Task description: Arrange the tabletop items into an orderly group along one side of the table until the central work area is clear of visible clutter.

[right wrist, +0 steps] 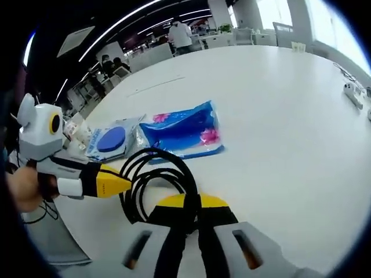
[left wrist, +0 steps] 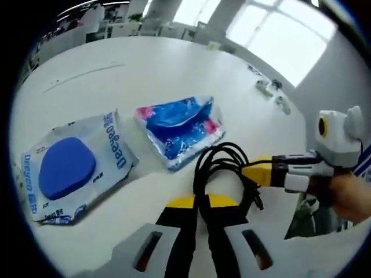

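A coiled black cable (left wrist: 215, 159) lies near the table's edge, with both grippers on it. My left gripper (left wrist: 202, 201) rises from the bottom of the left gripper view, shut on one side of the coil. My right gripper (left wrist: 256, 172) reaches in from the right, its yellow tips closed on the other side. In the right gripper view the cable (right wrist: 152, 174) loops between my right gripper (right wrist: 193, 202) and my left gripper (right wrist: 123, 184). Beyond it lie a blue tissue pack (left wrist: 182, 130) (right wrist: 185, 130) and a clear packet holding a blue pad (left wrist: 75, 168) (right wrist: 112, 141), side by side.
The white table (left wrist: 145, 69) (right wrist: 278, 116) stretches wide and bare past the two packets. Small white items, one like a power strip (right wrist: 353, 92) (left wrist: 272, 91), rest at the far side. A hand (left wrist: 348, 197) holds the right gripper. People stand among desks in the background.
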